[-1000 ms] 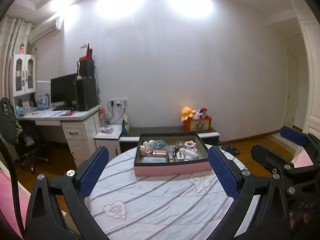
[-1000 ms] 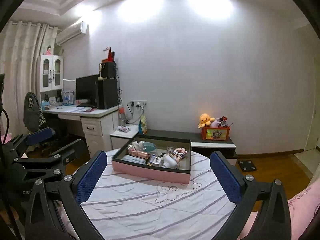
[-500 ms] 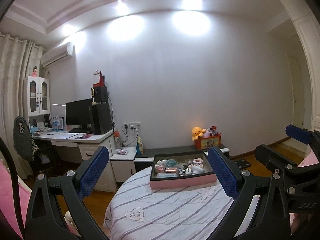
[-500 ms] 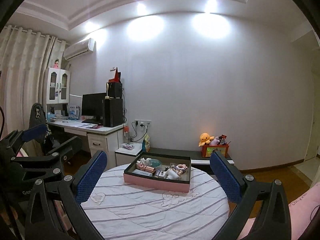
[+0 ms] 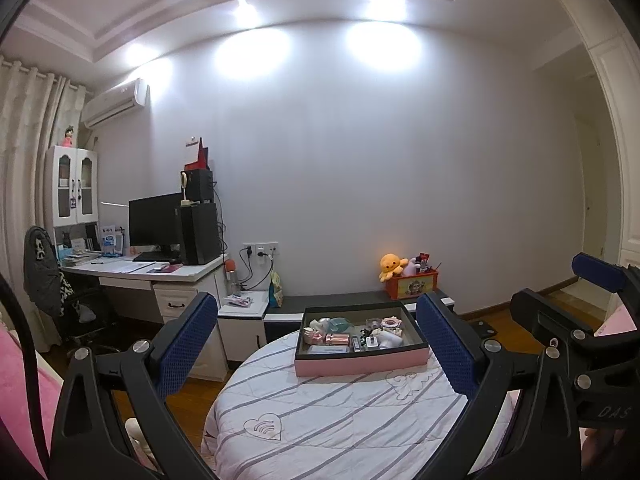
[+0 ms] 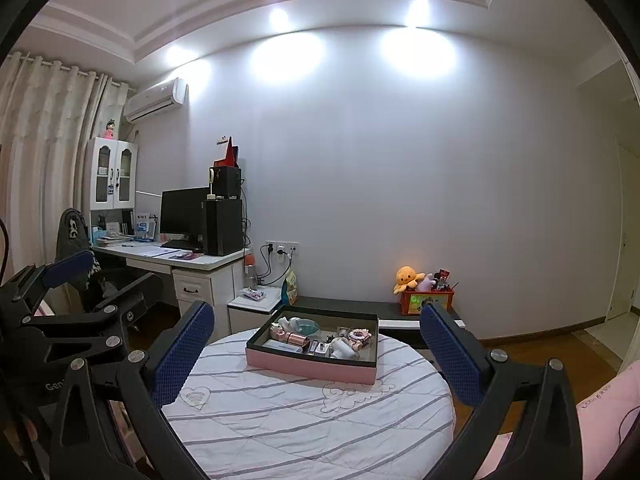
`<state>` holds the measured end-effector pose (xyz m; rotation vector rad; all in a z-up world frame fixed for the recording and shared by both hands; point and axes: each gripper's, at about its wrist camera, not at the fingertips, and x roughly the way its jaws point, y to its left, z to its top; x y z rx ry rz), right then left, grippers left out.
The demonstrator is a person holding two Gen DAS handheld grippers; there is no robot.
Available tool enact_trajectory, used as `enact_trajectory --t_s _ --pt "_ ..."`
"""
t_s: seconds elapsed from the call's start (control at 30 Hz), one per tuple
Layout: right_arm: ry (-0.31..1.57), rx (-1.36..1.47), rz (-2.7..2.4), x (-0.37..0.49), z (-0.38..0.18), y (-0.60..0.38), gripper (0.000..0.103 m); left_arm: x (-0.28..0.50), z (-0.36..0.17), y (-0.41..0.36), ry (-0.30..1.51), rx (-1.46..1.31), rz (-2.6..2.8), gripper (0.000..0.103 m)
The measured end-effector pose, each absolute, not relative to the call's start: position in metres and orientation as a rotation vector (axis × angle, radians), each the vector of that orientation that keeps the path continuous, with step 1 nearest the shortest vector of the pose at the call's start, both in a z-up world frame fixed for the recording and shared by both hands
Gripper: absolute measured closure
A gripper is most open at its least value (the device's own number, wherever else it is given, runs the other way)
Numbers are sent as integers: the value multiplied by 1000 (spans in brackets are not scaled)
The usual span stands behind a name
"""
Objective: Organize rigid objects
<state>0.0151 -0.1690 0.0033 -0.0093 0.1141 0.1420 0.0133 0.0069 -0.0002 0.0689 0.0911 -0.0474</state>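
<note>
Okay, I'm looking down both cameras and nothing is in hand. The box (image 5: 362, 354), pink-sided with a dark inner rim, sits on the round table (image 5: 340, 420) just below the middle of the frame in the left view, and lower middle in the right view (image 6: 312, 362). It's full of small hard bits and pieces (image 5: 352, 332): something pink and metallic, a pale teal piece, a white chunk, a round pink-edged thing. They're too small for me to name properly, and I can't tell whether they're sorted or just heaped. The striped cloth around the box looks bare, nothing loose on it.

My read on progress: either I haven't begun or everything is already boxed. These pictures alone don't settle it. If sorting inside the box is the job, all of it is left.

Now the pose. My left gripper (image 5: 316, 348) is held level, well back from the table, its 2 blue pads spread wide with the box framed between them and nothing gripped. My right gripper (image 6: 316, 356) is the same: gaping wide, empty, well short of the box. Each tool shows at the edge of the other's view, the right one at far right (image 5: 580, 328), the left one at far left (image 6: 72, 320), so they sit side by side at similar height.
</note>
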Motion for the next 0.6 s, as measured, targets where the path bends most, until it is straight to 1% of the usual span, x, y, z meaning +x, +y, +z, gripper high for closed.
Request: enact_trajectory --t_s 0.6 --pt "103 -11 134 11 4 -169 0 11 0 3 76 66 -40 2"
